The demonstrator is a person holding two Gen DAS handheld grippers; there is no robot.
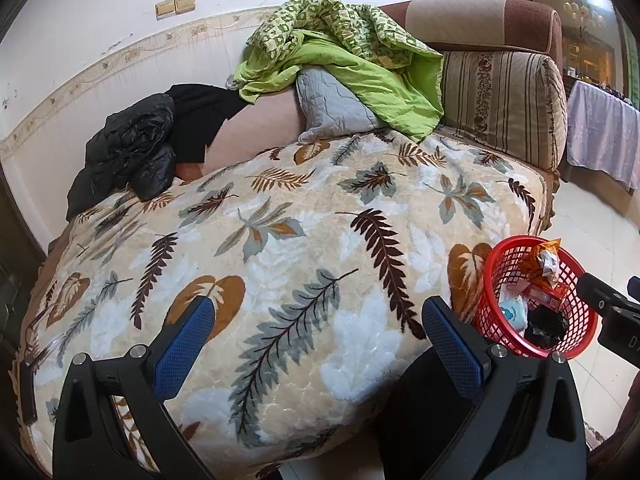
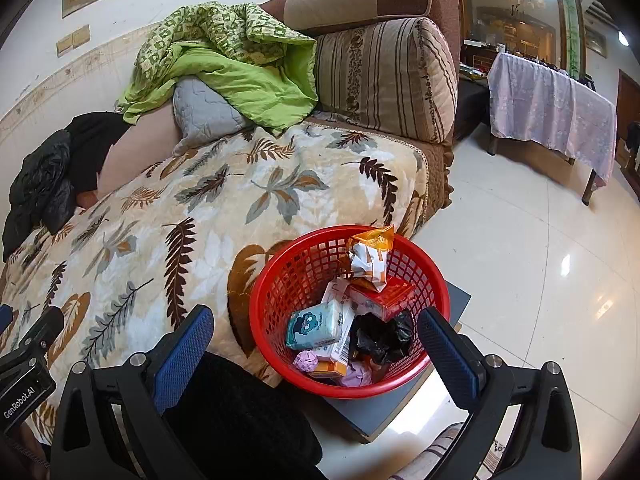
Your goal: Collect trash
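Red mesh basket (image 2: pixel 280 280), near right beside the leaf-print blanket (image 1: pixel 280 240), holds wrappers, cartons and a black bag (image 2: pixel 382 338); left gripper (image 1: pixel 320 332) and right gripper (image 2: pixel 316 336) gape wide, empty; collecting looks finished, next scan for strays.
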